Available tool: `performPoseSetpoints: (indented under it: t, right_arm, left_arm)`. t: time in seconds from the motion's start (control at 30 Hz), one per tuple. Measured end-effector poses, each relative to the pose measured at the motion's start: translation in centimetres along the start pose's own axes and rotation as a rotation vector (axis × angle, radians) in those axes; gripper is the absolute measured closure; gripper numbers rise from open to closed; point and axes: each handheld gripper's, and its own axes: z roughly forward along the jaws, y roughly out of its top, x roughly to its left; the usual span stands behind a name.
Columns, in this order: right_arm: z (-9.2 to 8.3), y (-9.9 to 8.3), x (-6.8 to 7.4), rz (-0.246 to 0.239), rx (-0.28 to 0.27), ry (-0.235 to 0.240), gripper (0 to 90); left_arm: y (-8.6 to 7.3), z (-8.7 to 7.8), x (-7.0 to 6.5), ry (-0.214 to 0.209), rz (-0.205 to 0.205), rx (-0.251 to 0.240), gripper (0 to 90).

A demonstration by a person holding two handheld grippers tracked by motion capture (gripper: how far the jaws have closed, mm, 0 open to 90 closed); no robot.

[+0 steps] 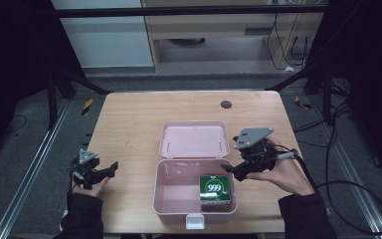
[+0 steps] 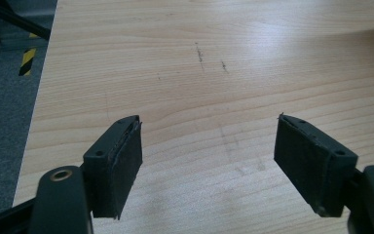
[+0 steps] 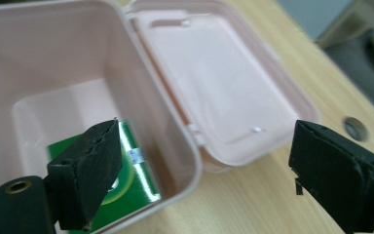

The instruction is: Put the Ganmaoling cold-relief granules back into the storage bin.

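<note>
While the green packet (image 1: 214, 191) lies boxed, the right gripper (image 1: 230, 169) hovers just beside.

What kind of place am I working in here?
Probably a lab or recording workstation: a wooden table inside a dark metal frame, loose cables on grey floor, office cabinets behind.

- Light wood table (image 1: 129, 119), dark round grommet (image 1: 226, 104) at 12 o'clock edge
- Grey floor (image 1: 25, 149); cables (image 1: 348, 184) at 3 o'clock
- Pale cabinet (image 1: 204, 30) beyond, surroundings dim
</note>
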Motion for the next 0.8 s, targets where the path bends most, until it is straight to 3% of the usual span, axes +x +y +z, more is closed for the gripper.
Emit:
performPoseSetpoints:
  t: [0.07, 0.1, 0.3, 0.63, 0.67, 0.8]
  right_arm:
    - [-0.6, -1.1, -0.6, 0.067, -0.043, -0.056, 11.4]
    - [-0.6, -1.1, -0.6, 0.067, -0.043, -0.056, 11.4]
    - [-1.2, -4.4, -1.5, 0.200, -0.122, -0.185, 10.1]
    - [-0.1, -8.9, -1.7, 0.318, -0.127, -0.283, 8.4]
    - [0.3, -10.1, -1.8, 0.362, -0.126, -0.314, 8.2]
    - [0.8, -11.8, -2.2, 0.418, -0.122, -0.362, 7.9]
  left_arm:
    - [0.0, 0.0, 0.0, 0.000, 0.001, 0.001, 26.2]
    - [0.0, 0.0, 0.0, -0.001, 0.001, 0.001, 26.2]
    - [0.0, 0.0, -0.1, -0.005, 0.005, 0.005, 28.9]
    - [-0.1, 0.1, -0.1, -0.008, 0.008, 0.019, 31.6]
    - [-0.1, 0.1, -0.1, -0.009, 0.010, 0.022, 32.1]
    - [-0.2, 0.1, -0.2, -0.010, 0.012, 0.029, 33.1]
